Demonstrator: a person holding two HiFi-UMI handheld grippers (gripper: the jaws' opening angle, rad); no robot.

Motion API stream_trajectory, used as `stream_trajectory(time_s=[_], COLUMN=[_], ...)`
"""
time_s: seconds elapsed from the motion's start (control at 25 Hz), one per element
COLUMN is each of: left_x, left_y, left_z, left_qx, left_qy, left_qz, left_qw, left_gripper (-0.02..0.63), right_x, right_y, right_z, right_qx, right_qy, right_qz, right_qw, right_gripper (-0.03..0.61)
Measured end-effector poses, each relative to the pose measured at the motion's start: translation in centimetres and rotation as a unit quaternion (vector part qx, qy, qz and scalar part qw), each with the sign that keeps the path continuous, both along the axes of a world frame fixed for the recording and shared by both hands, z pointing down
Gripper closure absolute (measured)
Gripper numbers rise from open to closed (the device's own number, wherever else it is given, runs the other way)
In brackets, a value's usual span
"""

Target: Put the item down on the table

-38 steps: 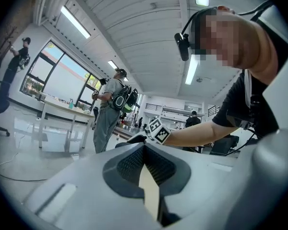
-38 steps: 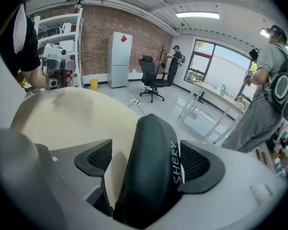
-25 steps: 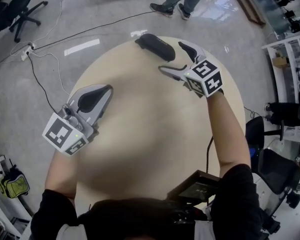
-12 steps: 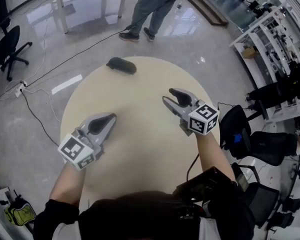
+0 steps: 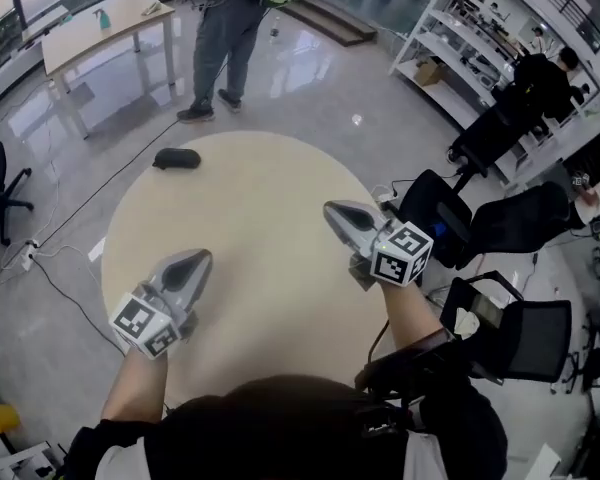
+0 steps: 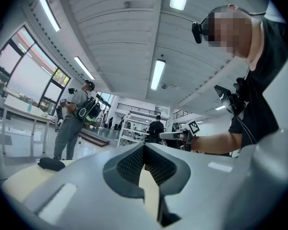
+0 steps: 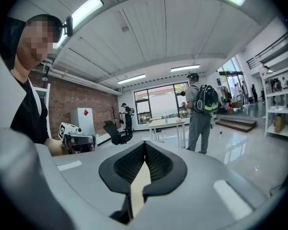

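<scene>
The item, a black oblong case (image 5: pixel 177 158), lies alone at the far left edge of the round beige table (image 5: pixel 270 188); in the left gripper view the case (image 6: pixel 51 163) is low on the left. My left gripper (image 5: pixel 194 260) hovers over the table's near left, shut and empty. Over the near right, my right gripper (image 5: pixel 332 211) has just been closing and is now shut with nothing between its jaws. Both grippers are well away from the case. Each gripper view shows its own pads meeting: left gripper (image 6: pixel 144 150), right gripper (image 7: pixel 145 145).
A person (image 5: pixel 225 28) stands on the floor beyond the table. Black office chairs (image 5: pixel 500 233) crowd the table's right side. Shelving (image 5: pixel 480 28) stands at the back right, a long desk (image 5: pixel 110 18) at the back left, and cables (image 5: pixel 65 253) trail on the floor to the left.
My right gripper was open beside the case; its jaws have closed empty as it drew back and rose. The left gripper also pulled back. The case stays on the table.
</scene>
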State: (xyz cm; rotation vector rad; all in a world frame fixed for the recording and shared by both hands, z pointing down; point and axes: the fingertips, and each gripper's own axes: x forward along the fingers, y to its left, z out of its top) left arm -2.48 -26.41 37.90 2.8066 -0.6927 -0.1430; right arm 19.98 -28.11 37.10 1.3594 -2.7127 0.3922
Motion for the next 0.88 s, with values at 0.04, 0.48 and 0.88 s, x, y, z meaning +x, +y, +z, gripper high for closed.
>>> stream_trajectory(time_s=[0.04,0.48,0.88], left_x=[1.0,13.4,26.3], left_y=[1.1,16.4,34.4], left_z=[-0.5,-5.8,-9.6], left_qx=[0.0,0.029,0.045], left_qy=[-0.002,0.002,0.011], left_qz=[0.011,0.113,0.243], left_qw=[0.9999,0.9932,0.9689], left_gripper=[0.617,0.617,0.617], right_x=[1.1,12.6,20.8], right_y=[1.6,23.2,45.9], right_z=[-0.6,-5.6,-7.6], right_qx=[0.003,0.024,0.021], right_qy=[-0.006,-0.01,0.008], right_qz=[0.013,0.129,0.237], right_qw=[1.0,0.991,0.971], right_gripper=[0.561,0.563,0.563])
